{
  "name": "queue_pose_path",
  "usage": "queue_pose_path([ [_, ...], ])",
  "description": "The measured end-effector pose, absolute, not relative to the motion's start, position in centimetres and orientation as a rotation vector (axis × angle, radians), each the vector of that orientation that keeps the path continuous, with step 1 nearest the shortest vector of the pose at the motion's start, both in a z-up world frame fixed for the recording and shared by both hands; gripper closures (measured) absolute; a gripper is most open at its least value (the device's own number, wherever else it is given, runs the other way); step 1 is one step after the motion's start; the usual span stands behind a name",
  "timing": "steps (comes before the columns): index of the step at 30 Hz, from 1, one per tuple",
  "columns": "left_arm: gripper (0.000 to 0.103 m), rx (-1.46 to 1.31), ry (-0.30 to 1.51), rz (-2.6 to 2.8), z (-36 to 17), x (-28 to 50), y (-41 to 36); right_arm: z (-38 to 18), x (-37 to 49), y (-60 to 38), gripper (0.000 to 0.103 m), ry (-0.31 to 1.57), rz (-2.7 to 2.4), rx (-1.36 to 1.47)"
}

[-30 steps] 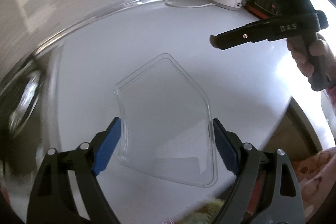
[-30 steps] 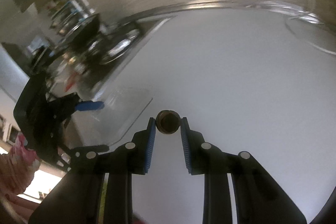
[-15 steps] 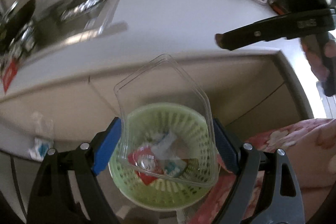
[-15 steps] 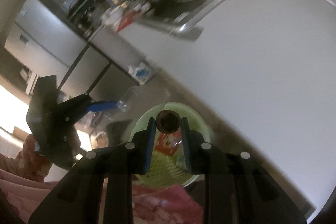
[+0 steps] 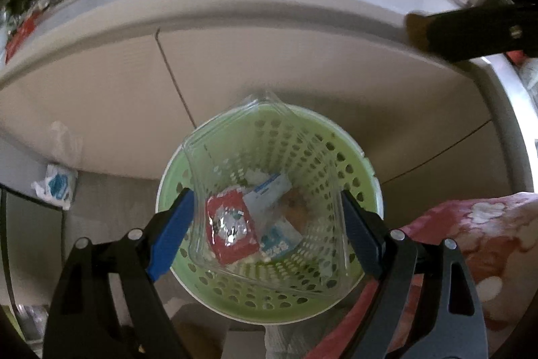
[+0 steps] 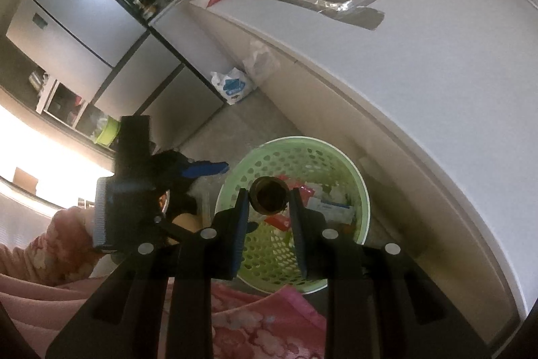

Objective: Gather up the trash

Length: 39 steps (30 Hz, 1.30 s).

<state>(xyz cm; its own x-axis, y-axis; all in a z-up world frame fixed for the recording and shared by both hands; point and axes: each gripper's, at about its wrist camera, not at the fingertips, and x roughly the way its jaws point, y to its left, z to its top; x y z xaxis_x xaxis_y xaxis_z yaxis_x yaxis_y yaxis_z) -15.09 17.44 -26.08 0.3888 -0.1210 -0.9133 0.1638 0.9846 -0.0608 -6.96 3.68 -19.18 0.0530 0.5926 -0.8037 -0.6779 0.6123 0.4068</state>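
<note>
Both tools, clamping clear tray (image 5: 269,190) and brown cap (image 6: 269,194), now overhang green basket (image 5: 349,157).

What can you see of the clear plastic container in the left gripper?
The clear plastic container is a thin, transparent tray with a five-sided outline, a raised rim and a pointed far end. It looks empty. The left gripper grips it by its two long sides, holding it above the green basket, whose trash shows through it. Only the blue pads touch it.
</note>
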Motion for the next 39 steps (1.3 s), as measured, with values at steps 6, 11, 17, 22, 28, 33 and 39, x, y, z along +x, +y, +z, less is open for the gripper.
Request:
queue_pose_path([
  [6,0.021,-0.003,1.188,-0.146,-27.0,-15.1,18.2,-19.6,-6.8,4.4,0.078,1.182,0.962,-0.111],
  [11,0.015,-0.029,1.173,-0.087,-25.5,-15.5,19.3,-20.5,-6.8,5.1,0.078,1.191,0.957,-0.157],
  [17,0.008,-0.054,1.112,0.033,-22.5,-16.7,21.9,-23.2,-7.4,7.0,0.078,1.208,0.98,-0.254],
  [22,0.008,-0.038,1.118,0.104,-21.9,-17.0,23.3,-26.6,-7.8,8.8,0.043,1.267,0.973,-0.326],
  [28,0.008,-0.062,1.132,0.119,-21.9,-16.6,23.0,-27.3,-7.6,8.2,0.027,1.292,0.913,-0.322],
  [33,0.008,-0.052,1.071,0.116,-19.0,-14.4,20.6,-23.2,-5.7,5.1,0.011,1.224,0.801,-0.23],
  [39,0.008,-0.001,0.923,0.074,-12.6,-9.6,15.6,-16.5,-2.4,-2.3,0.003,1.08,0.571,-0.127],
])
